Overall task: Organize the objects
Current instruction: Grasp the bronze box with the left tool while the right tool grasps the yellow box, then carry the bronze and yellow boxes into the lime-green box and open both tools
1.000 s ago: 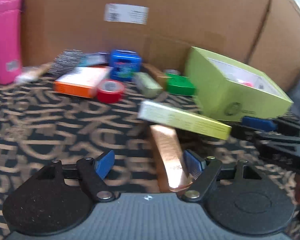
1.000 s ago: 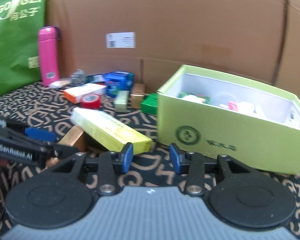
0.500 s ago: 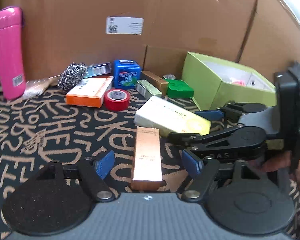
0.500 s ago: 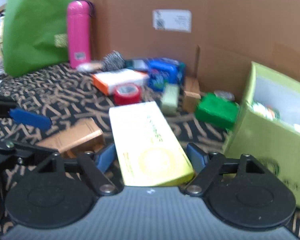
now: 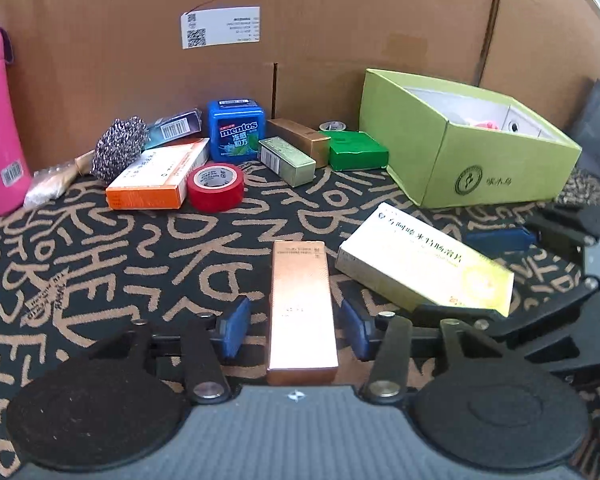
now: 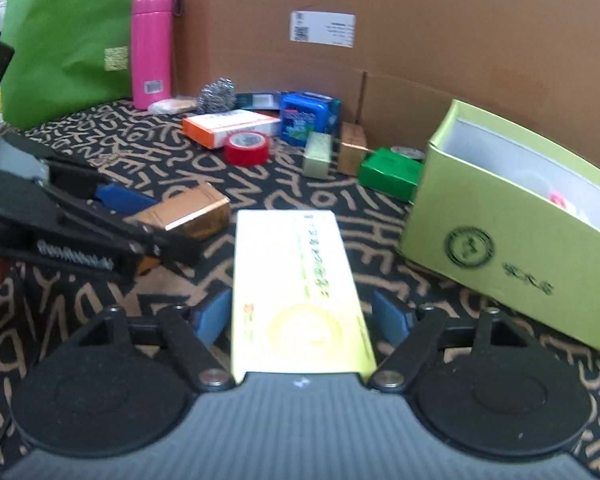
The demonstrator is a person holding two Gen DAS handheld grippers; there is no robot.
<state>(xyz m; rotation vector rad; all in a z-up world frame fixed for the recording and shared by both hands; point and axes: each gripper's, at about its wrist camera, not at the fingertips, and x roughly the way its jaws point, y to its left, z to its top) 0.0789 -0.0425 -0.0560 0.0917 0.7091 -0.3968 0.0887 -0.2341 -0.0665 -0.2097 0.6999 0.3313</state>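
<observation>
Copper box [image 5: 302, 312] is straddled by the left gripper [image 5: 296, 330], jaws just narrowed but gaps left both sides, long axis at 12 o'clock along the fingers, while the yellow box [image 6: 300, 288] is likewise straddled, untouched, by the wider-opened right gripper [image 6: 302, 316], green bin [image 6: 520, 216] at 2 o'clock.

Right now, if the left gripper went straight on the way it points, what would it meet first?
The copper box, which already lies lengthwise between the left gripper's jaws; they have just been closing but do not yet press it. Past it, probably bare patterned cloth before the red tape roll, though depth is unclear.
</observation>
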